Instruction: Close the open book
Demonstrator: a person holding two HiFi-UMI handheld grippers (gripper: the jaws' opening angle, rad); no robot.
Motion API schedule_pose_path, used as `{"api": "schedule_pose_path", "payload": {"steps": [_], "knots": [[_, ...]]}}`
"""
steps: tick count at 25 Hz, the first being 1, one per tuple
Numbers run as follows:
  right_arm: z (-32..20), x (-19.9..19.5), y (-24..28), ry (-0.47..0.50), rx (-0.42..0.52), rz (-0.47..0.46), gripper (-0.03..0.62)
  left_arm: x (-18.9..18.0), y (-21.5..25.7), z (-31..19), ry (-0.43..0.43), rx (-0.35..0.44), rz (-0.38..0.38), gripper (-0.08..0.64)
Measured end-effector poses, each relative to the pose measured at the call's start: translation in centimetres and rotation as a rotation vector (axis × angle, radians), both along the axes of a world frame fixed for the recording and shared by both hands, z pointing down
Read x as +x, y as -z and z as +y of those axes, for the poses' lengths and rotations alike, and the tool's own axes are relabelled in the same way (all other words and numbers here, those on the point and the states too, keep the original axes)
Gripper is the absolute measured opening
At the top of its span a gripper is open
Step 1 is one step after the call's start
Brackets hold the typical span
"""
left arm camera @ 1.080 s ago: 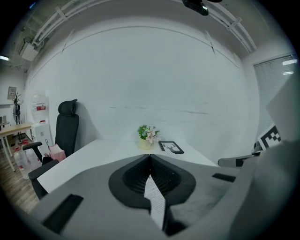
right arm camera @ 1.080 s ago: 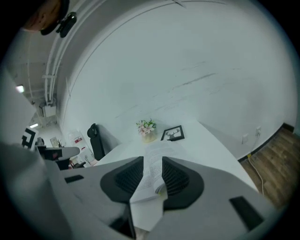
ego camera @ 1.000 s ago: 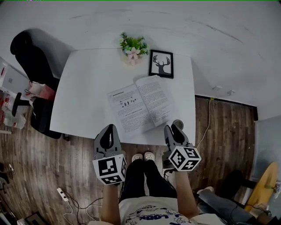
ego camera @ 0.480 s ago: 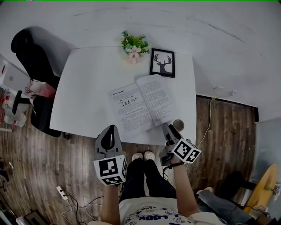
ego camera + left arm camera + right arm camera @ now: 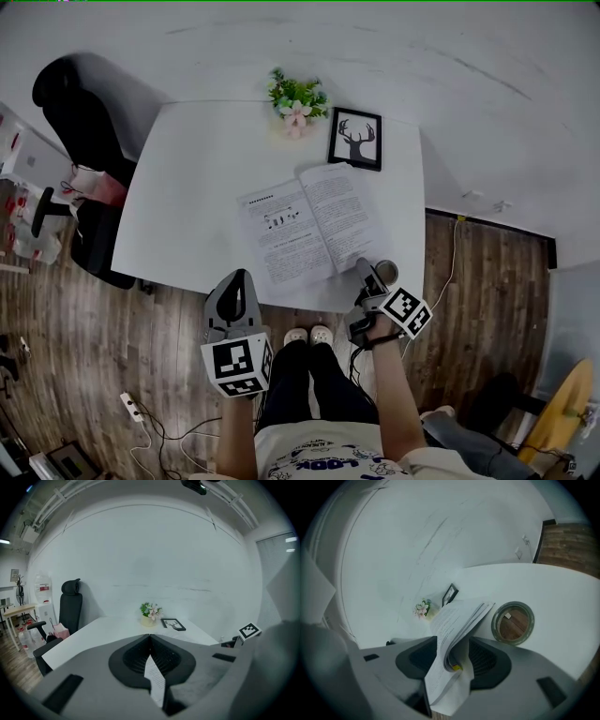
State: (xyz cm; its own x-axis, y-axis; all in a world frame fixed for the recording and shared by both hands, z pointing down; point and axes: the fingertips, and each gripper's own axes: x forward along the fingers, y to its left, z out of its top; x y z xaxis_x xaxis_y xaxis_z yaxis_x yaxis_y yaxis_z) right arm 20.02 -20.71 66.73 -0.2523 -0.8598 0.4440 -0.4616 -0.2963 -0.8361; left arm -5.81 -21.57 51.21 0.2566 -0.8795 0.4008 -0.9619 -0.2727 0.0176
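Two halves of the book (image 5: 309, 230) lie spread flat near the front edge of the worktop (image 5: 187, 178) in the head view, so it is not yet closed. The right gripper (image 5: 366, 270) sits at the book's near right corner, beside a round dish (image 5: 384, 270). The left gripper (image 5: 235, 277) hangs off the front edge, apart from the book. Left gripper view: jaws tip to tip, apparently gripping nothing; a sliver of print shows in the slit behind the tips. Right gripper view: jaws wide, just been opening, a curled sheaf of right-hand pages between them, pads not pinching. Judgement: early stage; pinch, lift and fold-over onto the left half remain.
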Motion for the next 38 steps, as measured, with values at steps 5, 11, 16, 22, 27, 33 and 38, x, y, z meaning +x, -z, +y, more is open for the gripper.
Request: {"api": "schedule_pose_path", "payload": {"steps": [5,11,16,22,27,33,38], "knots": [[-0.9,0.7,-0.7,-0.039,-0.026,-0.035,0.207,-0.4,0.1,-0.3,0.013,0.000,-0.005,0.023],[-1.8,1.6,-1.3,-0.070,-0.060,-0.042,0.207,-0.5,0.2,-0.7,0.018,0.001,-0.012,0.023],[-2.3,2.2,-2.1,-0.104,-0.092,-0.055,0.206,-0.7,0.0,-1.0,0.029,-0.001,-0.015,0.023],[-2.1,2.7,-1.9,-0.140,-0.093,-0.063,0.146,-1.0,0.0,-1.1,0.040,-0.004,-0.012,0.023],[-2.1,3.0,-0.7,-0.153,-0.046,-0.049,0.085,-1.1,0.0,-1.3,0.046,-0.001,-0.007,0.023],[-1.9,2.4,1.4,-0.116,0.006,0.044,0.054,-0.9,0.5,-1.3,0.043,0.009,0.001,0.023],[-1.7,1.2,3.1,-0.052,0.045,0.148,0.043,-1.3,1.0,-1.1,0.049,0.020,0.007,0.023]]}}
